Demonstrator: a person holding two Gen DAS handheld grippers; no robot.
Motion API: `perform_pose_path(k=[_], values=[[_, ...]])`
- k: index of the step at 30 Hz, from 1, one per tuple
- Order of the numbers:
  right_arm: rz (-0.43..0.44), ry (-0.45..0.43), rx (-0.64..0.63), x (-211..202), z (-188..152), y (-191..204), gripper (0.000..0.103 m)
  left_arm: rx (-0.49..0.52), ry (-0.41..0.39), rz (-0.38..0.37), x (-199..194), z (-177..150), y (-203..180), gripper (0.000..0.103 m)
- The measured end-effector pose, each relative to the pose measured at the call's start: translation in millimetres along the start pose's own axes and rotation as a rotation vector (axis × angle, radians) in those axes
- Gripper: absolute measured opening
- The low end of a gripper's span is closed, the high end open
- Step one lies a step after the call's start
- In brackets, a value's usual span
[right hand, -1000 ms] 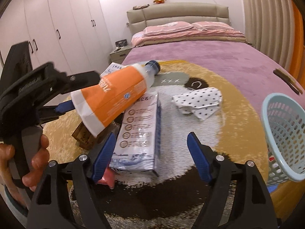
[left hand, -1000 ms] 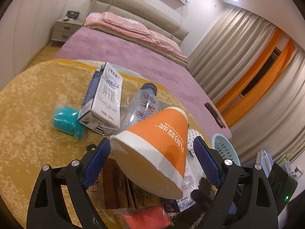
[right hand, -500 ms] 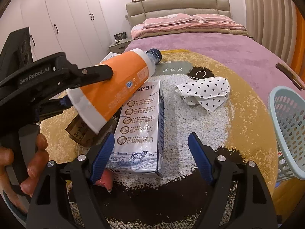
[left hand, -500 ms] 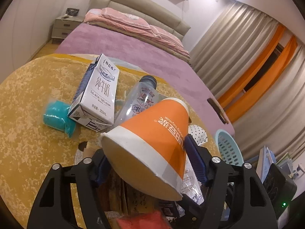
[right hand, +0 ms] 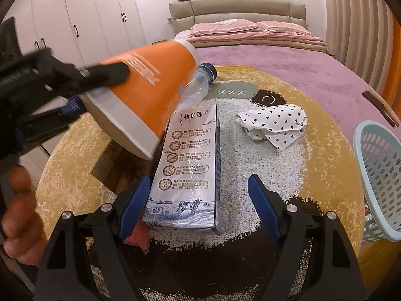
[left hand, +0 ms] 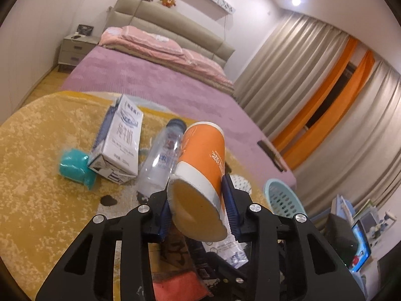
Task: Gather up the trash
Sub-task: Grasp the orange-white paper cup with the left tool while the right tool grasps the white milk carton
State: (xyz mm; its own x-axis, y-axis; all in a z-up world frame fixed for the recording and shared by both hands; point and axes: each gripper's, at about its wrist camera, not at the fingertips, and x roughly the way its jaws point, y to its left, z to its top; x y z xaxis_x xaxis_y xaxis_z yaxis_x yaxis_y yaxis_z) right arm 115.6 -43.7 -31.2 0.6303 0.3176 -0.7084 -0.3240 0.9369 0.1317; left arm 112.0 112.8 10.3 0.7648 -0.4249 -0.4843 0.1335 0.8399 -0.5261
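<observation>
An orange paper cup (left hand: 200,165) is held clamped between the closed jaws of the left gripper (left hand: 198,213), lifted clear of the rug (right hand: 325,150), its long axis pointing forward along the jaws with the open mouth nearest the camera. The pale blue basket (left hand: 283,198) is seen low and to the right of those jaws, the likely way the cup is to be carried. The right gripper (right hand: 198,200) is held wide open and empty over a milk carton (right hand: 190,165) lying lengthwise between its jaws.

Right side open, left side blocked
My right gripper (right hand: 198,200) has bare rug (right hand: 263,165) ahead beside the milk carton (right hand: 190,160); the lifted cup (right hand: 147,95) crowds left.
</observation>
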Motion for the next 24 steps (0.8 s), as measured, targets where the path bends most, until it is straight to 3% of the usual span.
perform_pose_path(k=[11,12,14,24], values=[[-0.111,0.030,-0.041,15,3,13,0.079,0.023,-0.074,-0.012,-30,8,-7,0.035],[-0.111,0.027,-0.027,14,3,10,0.076,0.028,-0.077,-0.012,-31,8,-9,0.035],[-0.106,0.024,-0.004,14,4,4,0.058,0.033,-0.080,-0.012,-33,6,-9,0.035],[-0.050,-0.100,0.109,-25,0,-30,0.054,0.090,-0.102,-0.036,-36,12,-42,0.035]])
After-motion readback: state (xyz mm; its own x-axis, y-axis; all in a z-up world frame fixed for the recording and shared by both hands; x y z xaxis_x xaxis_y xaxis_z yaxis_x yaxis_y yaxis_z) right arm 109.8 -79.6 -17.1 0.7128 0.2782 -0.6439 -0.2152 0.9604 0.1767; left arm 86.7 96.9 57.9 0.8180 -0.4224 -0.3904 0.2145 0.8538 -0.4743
